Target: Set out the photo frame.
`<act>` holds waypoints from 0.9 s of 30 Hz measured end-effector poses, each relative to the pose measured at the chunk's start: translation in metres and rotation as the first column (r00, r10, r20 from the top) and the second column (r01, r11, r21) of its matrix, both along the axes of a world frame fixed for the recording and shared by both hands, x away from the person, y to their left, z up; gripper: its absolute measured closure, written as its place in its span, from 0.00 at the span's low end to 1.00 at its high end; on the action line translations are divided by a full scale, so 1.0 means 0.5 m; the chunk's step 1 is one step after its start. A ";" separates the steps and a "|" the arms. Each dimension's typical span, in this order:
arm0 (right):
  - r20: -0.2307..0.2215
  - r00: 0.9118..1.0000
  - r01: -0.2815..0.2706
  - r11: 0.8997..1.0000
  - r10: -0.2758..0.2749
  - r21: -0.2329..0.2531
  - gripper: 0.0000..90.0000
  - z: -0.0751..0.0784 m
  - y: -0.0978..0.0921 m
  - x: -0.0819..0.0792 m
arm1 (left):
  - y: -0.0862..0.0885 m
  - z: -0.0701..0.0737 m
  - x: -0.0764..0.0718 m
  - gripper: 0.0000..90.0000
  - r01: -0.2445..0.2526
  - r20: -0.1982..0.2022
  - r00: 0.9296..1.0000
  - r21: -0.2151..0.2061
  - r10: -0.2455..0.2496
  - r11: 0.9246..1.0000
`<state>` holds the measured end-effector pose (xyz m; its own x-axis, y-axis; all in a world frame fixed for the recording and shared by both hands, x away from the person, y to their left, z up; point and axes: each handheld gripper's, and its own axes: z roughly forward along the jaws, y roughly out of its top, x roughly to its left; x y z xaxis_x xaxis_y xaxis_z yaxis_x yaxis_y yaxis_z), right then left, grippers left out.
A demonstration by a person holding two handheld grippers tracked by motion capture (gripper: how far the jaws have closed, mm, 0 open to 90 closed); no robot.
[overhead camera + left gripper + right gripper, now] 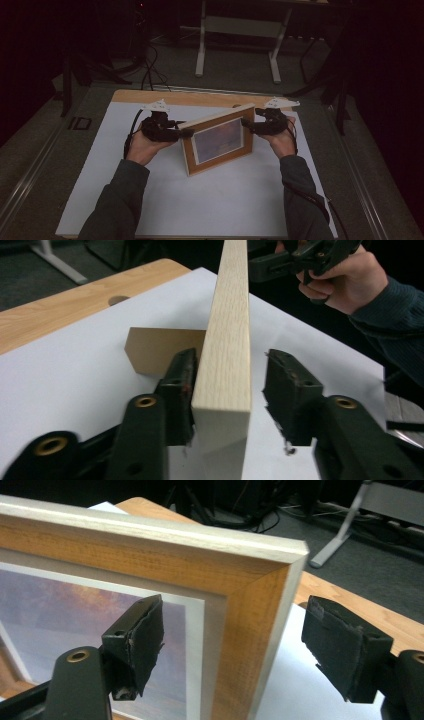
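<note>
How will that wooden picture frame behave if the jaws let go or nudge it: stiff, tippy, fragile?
The picture frame is probably stiff: thick wooden rails with mitred corners. Likely tippy under a push from front or back, since it stands on its narrow bottom edge, propped by a small back stand. The glazed-looking front may be fragile and slick, so gripping the wood seems safer.

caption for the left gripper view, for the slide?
Left gripper straddles the top edge of an upright wooden picture frame on the white table cover, jaws open; the right gripper holds off at the far end.

Both grippers raised — jaws apart
</note>
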<state>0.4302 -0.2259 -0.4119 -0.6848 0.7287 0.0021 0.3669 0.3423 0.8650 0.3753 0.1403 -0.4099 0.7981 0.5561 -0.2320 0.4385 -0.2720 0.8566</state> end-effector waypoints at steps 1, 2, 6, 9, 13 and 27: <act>-0.003 1.000 -0.007 1.000 0.007 -0.001 0.27 -0.002 0.002 0.002 | -0.001 -0.003 -0.006 0.59 -0.022 0.001 1.000 0.019 0.022 1.000; -0.005 1.000 -0.014 1.000 0.014 0.003 0.26 -0.004 0.003 0.004 | -0.001 -0.009 -0.012 0.59 -0.035 -0.010 0.999 0.001 0.035 0.999; -0.017 0.999 -0.036 0.999 0.036 0.011 0.23 -0.008 0.007 0.014 | -0.014 -0.025 -0.037 0.59 -0.076 0.002 0.997 0.039 0.076 0.996; -0.035 0.998 -0.047 0.998 0.048 0.033 0.18 -0.010 0.007 0.023 | -0.016 -0.023 -0.045 0.59 -0.129 0.023 0.991 0.049 0.128 0.990; -0.053 0.996 -0.061 0.995 0.066 0.082 0.15 -0.013 0.002 0.038 | -0.022 -0.023 -0.045 0.67 -0.162 0.011 0.987 0.074 0.162 0.984; -0.098 0.988 -0.112 0.987 0.123 0.113 0.23 -0.023 0.012 0.053 | -0.016 -0.016 -0.026 0.75 -0.185 0.043 0.982 0.080 0.182 0.980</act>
